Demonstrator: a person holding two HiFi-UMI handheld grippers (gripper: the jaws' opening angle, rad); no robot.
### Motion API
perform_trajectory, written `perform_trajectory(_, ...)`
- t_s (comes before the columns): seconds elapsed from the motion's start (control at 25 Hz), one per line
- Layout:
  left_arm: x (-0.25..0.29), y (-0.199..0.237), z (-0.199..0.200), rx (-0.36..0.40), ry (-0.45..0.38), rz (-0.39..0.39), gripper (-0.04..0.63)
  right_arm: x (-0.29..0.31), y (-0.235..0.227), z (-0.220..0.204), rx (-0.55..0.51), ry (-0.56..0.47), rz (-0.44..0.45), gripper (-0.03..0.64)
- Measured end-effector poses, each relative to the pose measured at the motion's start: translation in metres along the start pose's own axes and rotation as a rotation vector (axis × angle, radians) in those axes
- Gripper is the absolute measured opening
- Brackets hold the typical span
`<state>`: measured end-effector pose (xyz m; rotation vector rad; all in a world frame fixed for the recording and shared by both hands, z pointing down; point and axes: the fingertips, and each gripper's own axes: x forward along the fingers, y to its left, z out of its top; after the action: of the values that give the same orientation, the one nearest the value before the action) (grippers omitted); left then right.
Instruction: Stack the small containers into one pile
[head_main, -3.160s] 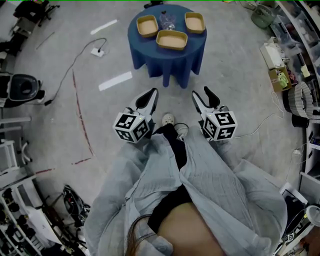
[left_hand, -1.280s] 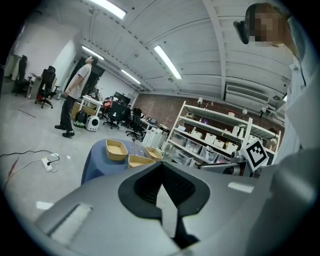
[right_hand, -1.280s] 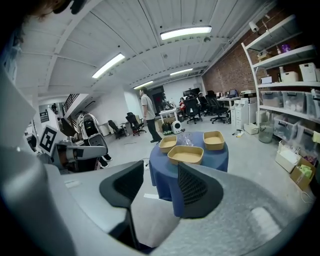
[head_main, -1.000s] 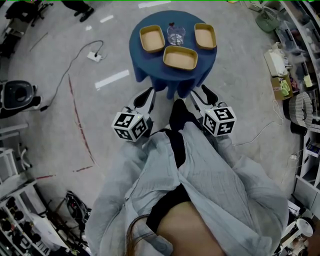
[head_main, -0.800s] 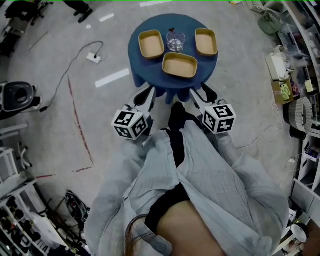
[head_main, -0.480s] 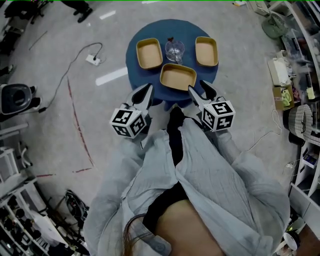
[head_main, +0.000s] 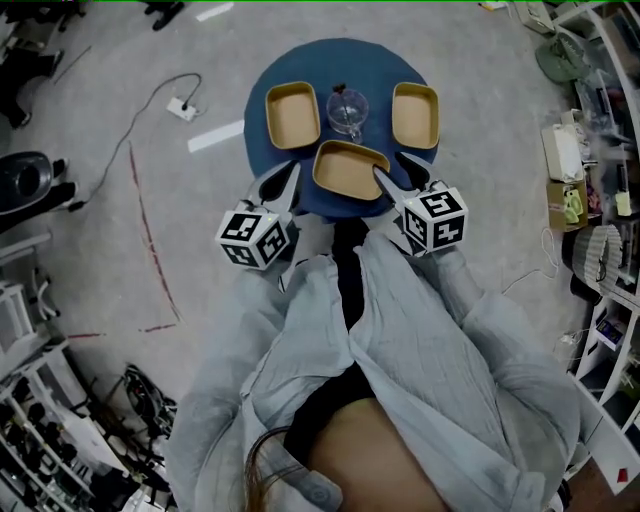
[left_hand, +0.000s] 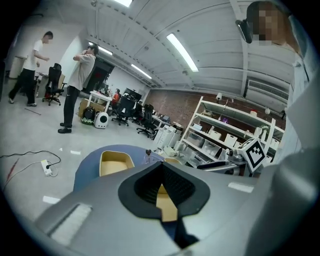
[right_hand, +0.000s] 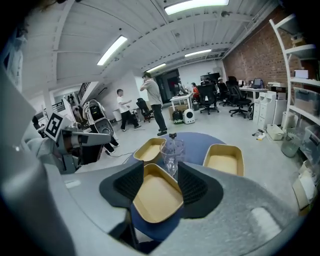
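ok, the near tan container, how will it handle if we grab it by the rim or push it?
Near tan container: shallow, empty, thin-walled, so probably light and fairly stiff. It sits flat and wide on the blue table, so it likely slides rather than tips if pushed. The clear glass vessel stands close behind, so a forward shove might knock it.

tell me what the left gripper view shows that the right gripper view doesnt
Only the left gripper view: the left tongs, closed; the right gripper's marker cube; a power strip on the floor. Only the right gripper view: the right tongs, apart and empty; the left gripper's marker cube. Both: the blue table, the tan trays, the glass pitcher, people standing behind.
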<state>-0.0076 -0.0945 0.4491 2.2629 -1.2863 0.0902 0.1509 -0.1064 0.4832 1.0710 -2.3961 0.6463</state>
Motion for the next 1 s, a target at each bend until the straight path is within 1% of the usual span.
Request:
perform_trajectory(0.16, 0.009, 0.009, -0.003, -0.021, 0.011, 0.035, 0.014, 0.016, -0.009, -0.001, -0.046, 0.059, 0.047, 0.210)
perform_trajectory(0.28, 0.014, 0.015, -0.005, -0.026, 0.016, 0.056, 0.014, 0.028, -0.013, -0.008, -0.111, 0.121, 0.098, 0.216)
perform_trajectory(0.44, 0.018, 0.024, -0.014, -0.043, 0.024, 0.092, 0.014, 0.047, -0.021, -0.025, -0.203, 0.200, 0.133, 0.215)
perform_trajectory(0.72, 0.021, 0.035, -0.034, -0.065, 0.056, 0.142, 0.014, 0.072, -0.030, -0.048, -0.260, 0.298, 0.196, 0.189)
perform_trajectory(0.88, 0.016, 0.039, -0.042, -0.080, 0.072, 0.160, 0.014, 0.078, -0.024, -0.059, -0.350, 0.369, 0.233, 0.167)
perform_trajectory(1.0, 0.014, 0.044, -0.047, -0.089, 0.089, 0.165, 0.014, 0.084, -0.026, -0.067, -0.420, 0.432, 0.223, 0.156)
